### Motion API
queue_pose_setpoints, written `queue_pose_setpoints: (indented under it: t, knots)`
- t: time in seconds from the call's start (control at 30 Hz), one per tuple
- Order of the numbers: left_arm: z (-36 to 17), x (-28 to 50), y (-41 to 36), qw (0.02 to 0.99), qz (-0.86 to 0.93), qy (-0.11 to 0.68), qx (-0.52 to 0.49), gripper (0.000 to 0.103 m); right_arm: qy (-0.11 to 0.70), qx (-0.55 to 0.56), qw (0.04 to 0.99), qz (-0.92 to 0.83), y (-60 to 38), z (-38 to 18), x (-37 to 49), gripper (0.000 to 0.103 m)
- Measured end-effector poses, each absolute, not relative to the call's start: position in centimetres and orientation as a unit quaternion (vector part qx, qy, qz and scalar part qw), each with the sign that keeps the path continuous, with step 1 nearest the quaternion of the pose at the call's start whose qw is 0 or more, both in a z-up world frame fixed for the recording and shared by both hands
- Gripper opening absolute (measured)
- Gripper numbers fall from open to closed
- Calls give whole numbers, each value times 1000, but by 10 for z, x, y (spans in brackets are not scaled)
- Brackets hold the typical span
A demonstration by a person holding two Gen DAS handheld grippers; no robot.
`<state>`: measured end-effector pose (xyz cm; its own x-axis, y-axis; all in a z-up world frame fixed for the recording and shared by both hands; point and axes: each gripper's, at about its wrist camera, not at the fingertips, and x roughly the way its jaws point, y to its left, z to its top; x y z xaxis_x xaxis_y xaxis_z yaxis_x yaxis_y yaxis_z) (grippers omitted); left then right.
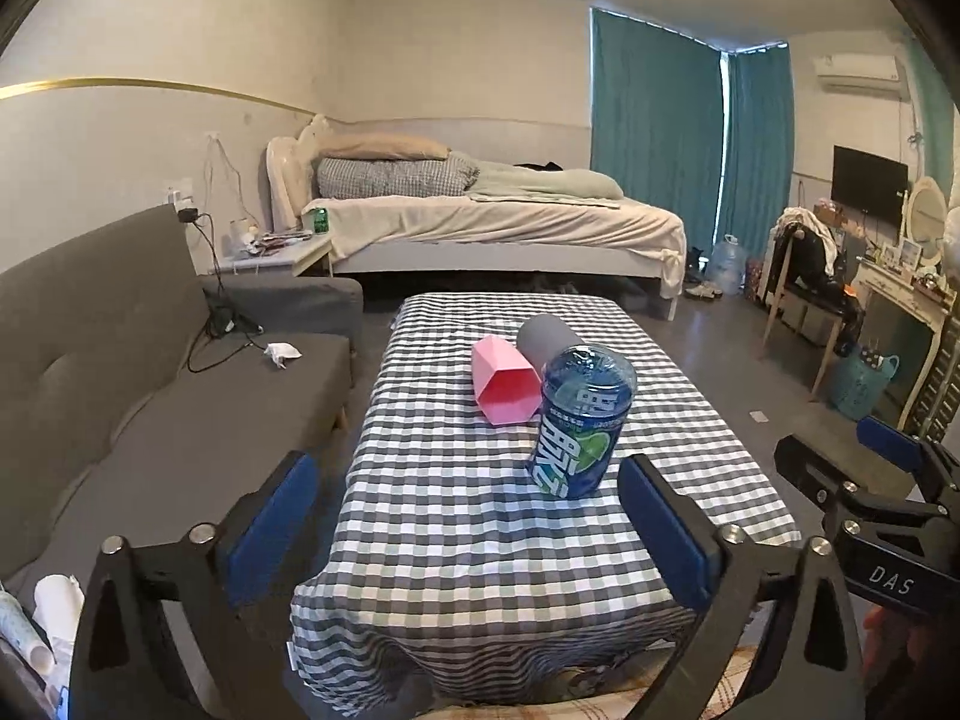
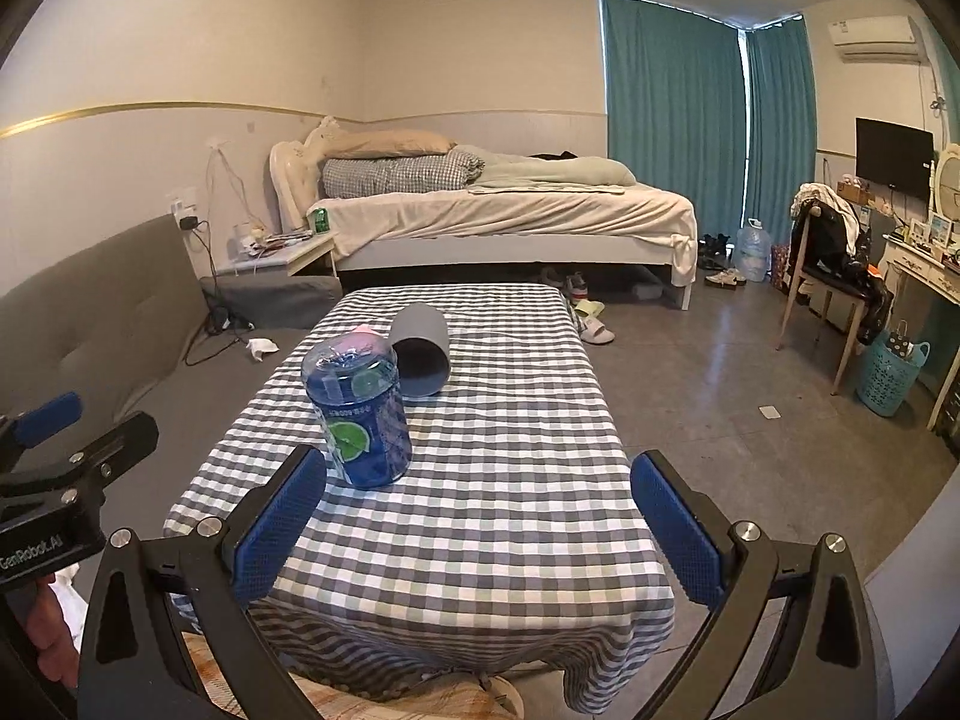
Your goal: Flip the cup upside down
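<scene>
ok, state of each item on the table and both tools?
blue cup: standing, tilted
pink cup: on its side, mouth toward camera
grey cup: on its side, mouth toward camera
left tool: open, empty
right tool: open, empty

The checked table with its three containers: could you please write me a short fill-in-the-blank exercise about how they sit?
1. The pink faceted cup is lying on its ____.
2. The grey cylindrical cup lies with its open mouth facing the ____.
3. The blue transparent drink container stands ____ on the grey-and-white checked tablecloth.
4. The jaws of both the left gripper and the right gripper are ____.

Missing words: side; cameras; upright; open
</scene>
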<state>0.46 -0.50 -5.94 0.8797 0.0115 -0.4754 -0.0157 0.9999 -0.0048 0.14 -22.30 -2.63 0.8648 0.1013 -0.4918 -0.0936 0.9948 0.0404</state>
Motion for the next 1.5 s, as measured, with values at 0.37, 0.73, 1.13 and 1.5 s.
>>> queue_pose_setpoints:
  t: [0.37, 0.73, 1.13, 1.5]
  knots:
    - [-61, 6, -1, 967, 13, 253, -6, 103, 259, 11, 965, 50, -225, -26, 2, 103]
    - [-61, 7, 0, 966, 13, 259, -7, 103, 261, 10, 964, 48, -227, -27, 1, 103]
    - [-62, 9, -2, 965, 16, 262, -10, 103, 261, 10, 964, 45, -227, -28, 1, 103]
    - [-61, 4, -3, 967, 20, 253, -9, 103, 263, 7, 964, 45, -230, -30, 1, 103]
